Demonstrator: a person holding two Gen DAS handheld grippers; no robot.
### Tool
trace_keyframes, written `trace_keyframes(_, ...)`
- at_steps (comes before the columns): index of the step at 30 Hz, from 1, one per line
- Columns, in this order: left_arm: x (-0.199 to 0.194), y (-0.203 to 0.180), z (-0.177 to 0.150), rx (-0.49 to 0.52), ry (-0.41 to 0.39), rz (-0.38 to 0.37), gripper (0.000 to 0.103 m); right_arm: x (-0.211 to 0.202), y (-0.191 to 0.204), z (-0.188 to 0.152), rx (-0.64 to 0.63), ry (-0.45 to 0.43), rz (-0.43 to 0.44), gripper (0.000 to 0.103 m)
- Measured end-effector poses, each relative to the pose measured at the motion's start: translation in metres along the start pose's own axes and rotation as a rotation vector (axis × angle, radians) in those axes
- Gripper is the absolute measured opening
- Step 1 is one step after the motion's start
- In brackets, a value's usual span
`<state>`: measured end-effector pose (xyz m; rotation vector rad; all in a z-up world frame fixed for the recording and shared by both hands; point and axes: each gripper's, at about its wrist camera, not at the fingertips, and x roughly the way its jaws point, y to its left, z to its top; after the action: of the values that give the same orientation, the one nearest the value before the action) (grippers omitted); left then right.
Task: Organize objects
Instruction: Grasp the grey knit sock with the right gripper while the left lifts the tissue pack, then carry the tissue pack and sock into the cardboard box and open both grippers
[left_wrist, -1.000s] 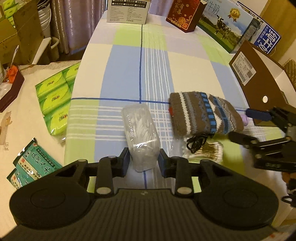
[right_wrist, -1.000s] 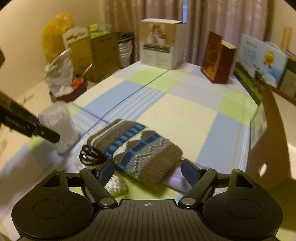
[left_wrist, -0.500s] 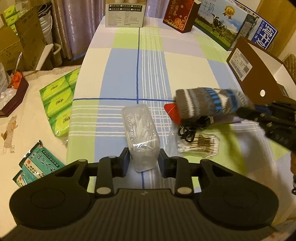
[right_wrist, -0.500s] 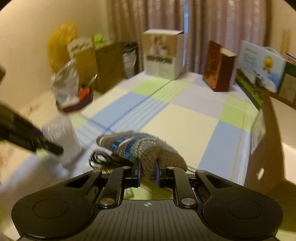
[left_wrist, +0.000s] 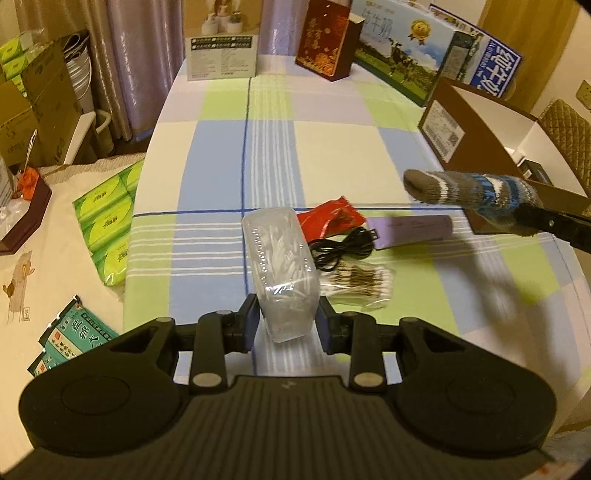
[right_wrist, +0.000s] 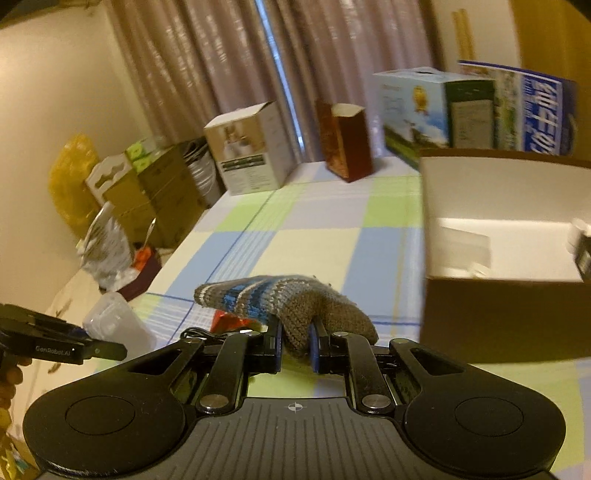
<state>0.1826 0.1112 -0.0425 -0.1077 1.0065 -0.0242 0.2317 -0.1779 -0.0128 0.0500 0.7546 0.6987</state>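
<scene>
Tongs (right_wrist: 295, 345) pinching one glove (right_wrist: 284, 306), one box (right_wrist: 509, 258)

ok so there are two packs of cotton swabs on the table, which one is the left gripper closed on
The clear hard plastic box of white swabs, pinched by the left gripper. The soft bag of brown-stemmed swabs lies loose beside it.

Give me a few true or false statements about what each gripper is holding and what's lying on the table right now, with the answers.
1. The right gripper holds a knitted glove off the table. True.
2. The left gripper holds the black cable. False: it grips a clear plastic box of cotton swabs; the black cable lies on the tablecloth.
3. A red packet lies beside the cable. True.
4. The brown cardboard box is closed. False: its top is open.
</scene>
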Motion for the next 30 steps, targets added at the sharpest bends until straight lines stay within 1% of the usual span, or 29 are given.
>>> trace_keyframes(7, -0.011, -0.023, -0.001, 0.04, -0.027, -0.022, 0.027, -0.033, -0.013, -0.008, 0.036, -0.03, -0.032, 0.011)
trace_keyframes(13, -0.018, -0.049, 0.002, 0.083, -0.044, -0.047, 0.027, -0.061, -0.024, -0.013, 0.059, -0.058, -0.047, 0.011)
trace_keyframes(22, -0.024, -0.103, 0.012, 0.173, -0.076, -0.099, 0.027, -0.105, -0.05, -0.017, 0.101, -0.118, -0.093, 0.011)
trace_keyframes(30, -0.025, -0.156, 0.03, 0.253, -0.111, -0.147, 0.027, -0.144, -0.084, -0.012, 0.139, -0.183, -0.144, 0.011)
